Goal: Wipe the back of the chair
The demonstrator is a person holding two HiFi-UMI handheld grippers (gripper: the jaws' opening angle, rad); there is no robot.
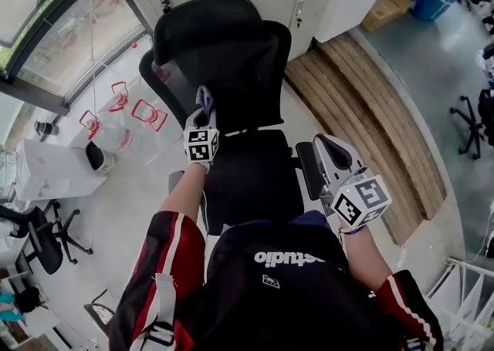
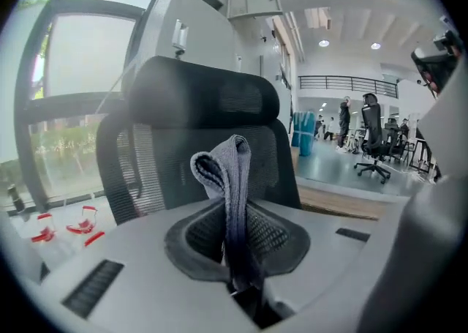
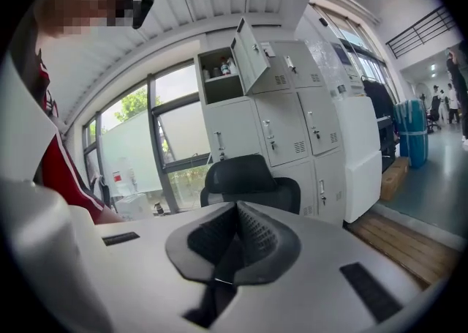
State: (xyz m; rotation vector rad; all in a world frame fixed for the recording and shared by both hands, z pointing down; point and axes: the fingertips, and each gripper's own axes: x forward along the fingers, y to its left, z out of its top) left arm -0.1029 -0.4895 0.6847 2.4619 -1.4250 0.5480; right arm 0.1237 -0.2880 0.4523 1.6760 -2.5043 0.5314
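both shut: left tongs [image 2: 236, 262] pinch a grey cloth [image 2: 232, 178] near the chair back [image 1: 231, 79], right tongs [image 3: 232, 242] empty.

In the head view the black mesh office chair [image 1: 231, 72] loses its seat front and base behind the person's dark top [image 1: 293, 295] at 6 o'clock. In the left gripper view its headrest is blurred, and the grey ribbed cloth [image 2: 230, 170] hides its lower end between the pinched jaws of the left gripper [image 2: 235, 229]. Perhaps small bottles [image 3: 223, 69], at 12 o'clock inside the open white locker [image 3: 219, 90], are too small to tell.
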